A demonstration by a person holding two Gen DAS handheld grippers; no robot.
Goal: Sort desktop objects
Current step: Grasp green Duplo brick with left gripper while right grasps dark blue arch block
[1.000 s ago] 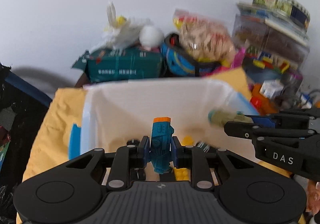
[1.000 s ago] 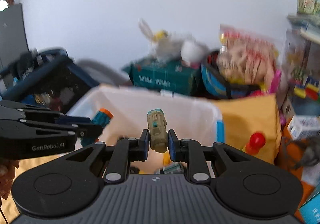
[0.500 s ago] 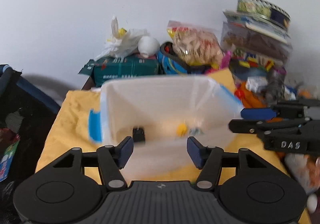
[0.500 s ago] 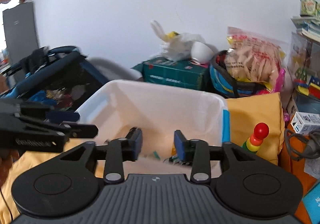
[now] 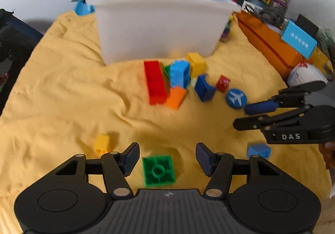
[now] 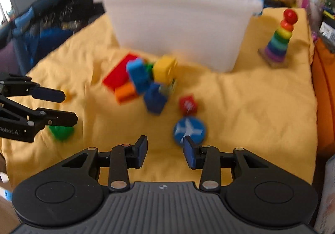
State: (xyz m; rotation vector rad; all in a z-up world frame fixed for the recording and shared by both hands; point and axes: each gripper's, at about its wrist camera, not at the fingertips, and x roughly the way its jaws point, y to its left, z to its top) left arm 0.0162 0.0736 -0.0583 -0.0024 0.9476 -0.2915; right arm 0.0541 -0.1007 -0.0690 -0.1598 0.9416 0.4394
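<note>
The yellow cloth [image 5: 62, 91] covered pretty much everything, with the white bin [image 5: 159, 20] sitting at the far end. Right in front of it was a messy pile of bricks, the long red one [image 5: 155, 82] being the biggest. Left gripper [image 5: 167, 159] had its jaws spread wide, empty, with a green brick [image 5: 158, 170] on the cloth between them, untouched. Right gripper [image 6: 165, 152] was partway open, holding nothing, the blue plane disc [image 6: 189, 130] just beyond one fingertip.

"DAS" on right hand-held gripper [image 5: 240, 116].
</note>
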